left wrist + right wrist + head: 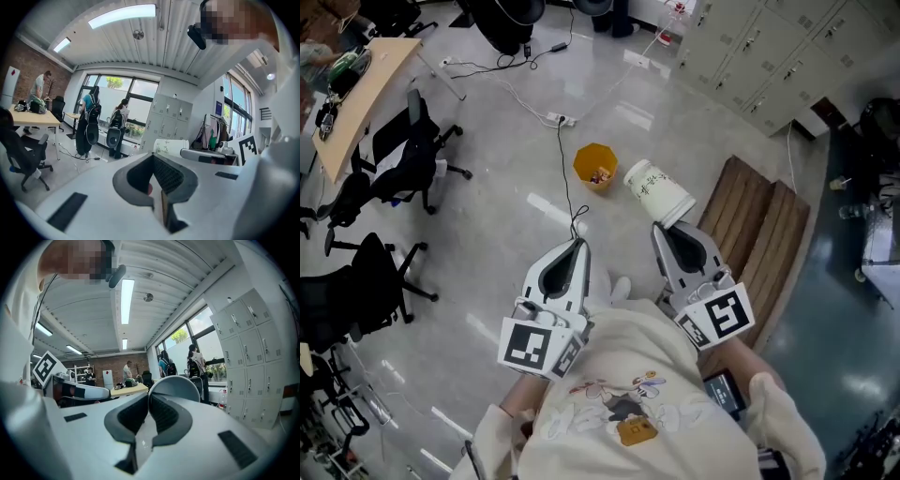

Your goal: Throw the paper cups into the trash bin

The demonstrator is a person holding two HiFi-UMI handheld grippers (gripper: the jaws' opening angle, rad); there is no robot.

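A white paper cup [659, 192] with print on its side hangs tilted over the floor. My right gripper [662, 228] is shut on its rim. In the right gripper view the cup [176, 386] shows as a grey disc just past the jaw tips of my right gripper [148, 397]. An orange trash bin [595, 167] stands on the floor just left of the cup, with some scraps inside. My left gripper [578, 241] is shut with nothing in it, pointing toward the bin. From the left gripper [152, 157] view the cup [171, 146] lies off to the right.
A wooden slatted bench [766, 246] runs along the right. Black office chairs [401, 156] and a wooden desk [362, 97] stand at the left. Cables and a power strip [559, 119] lie on the floor beyond the bin. Grey lockers [748, 45] line the far wall.
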